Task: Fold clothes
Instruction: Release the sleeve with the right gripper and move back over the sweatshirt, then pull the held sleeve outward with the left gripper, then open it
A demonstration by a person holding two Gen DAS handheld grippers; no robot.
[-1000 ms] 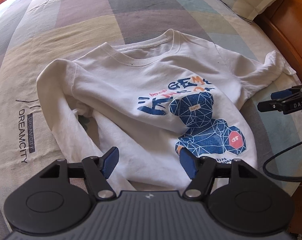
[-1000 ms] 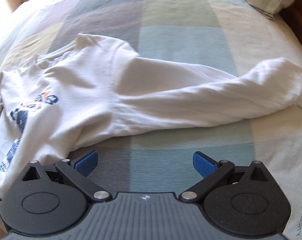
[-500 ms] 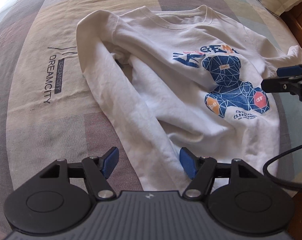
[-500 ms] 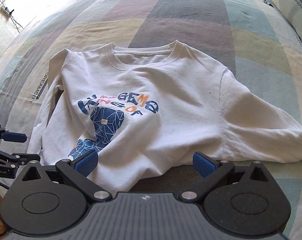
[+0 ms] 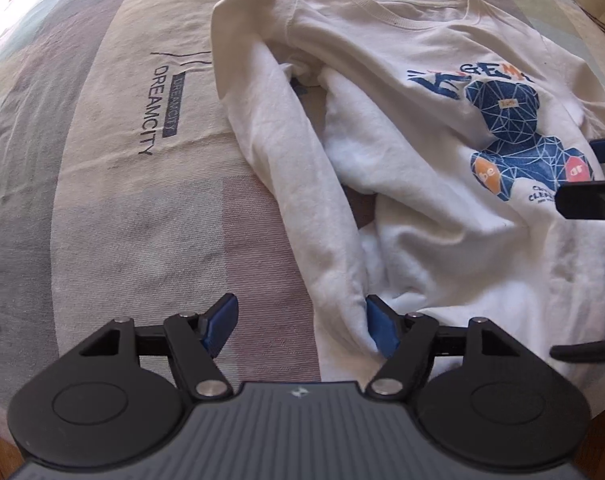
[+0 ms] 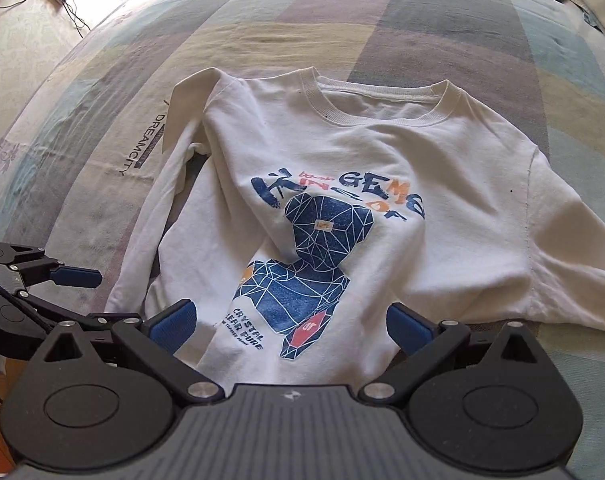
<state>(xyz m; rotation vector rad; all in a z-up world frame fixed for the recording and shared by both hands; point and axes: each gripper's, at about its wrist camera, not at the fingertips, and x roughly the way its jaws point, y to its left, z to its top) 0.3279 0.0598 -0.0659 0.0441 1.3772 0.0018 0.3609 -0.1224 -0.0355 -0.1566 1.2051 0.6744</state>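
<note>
At the bottom of the left wrist view, the left claw (image 5: pixel 300 330) stands open over the near end of a sleeve (image 5: pixel 302 176), its right pad touching the cloth. In the right wrist view the right claw (image 6: pixel 290 326) is open too, its pads either side of the hem. Beyond, the white sweatshirt (image 6: pixel 382 184) lies face up mid-frame on the striped bed (image 6: pixel 382 36), collar farthest.

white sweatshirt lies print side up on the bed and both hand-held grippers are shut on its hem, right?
Not quite. The white sweatshirt does lie print side up on the bed, but both wrist views show the left hand-held gripper and right hand-held gripper open, gripping nothing.
</note>
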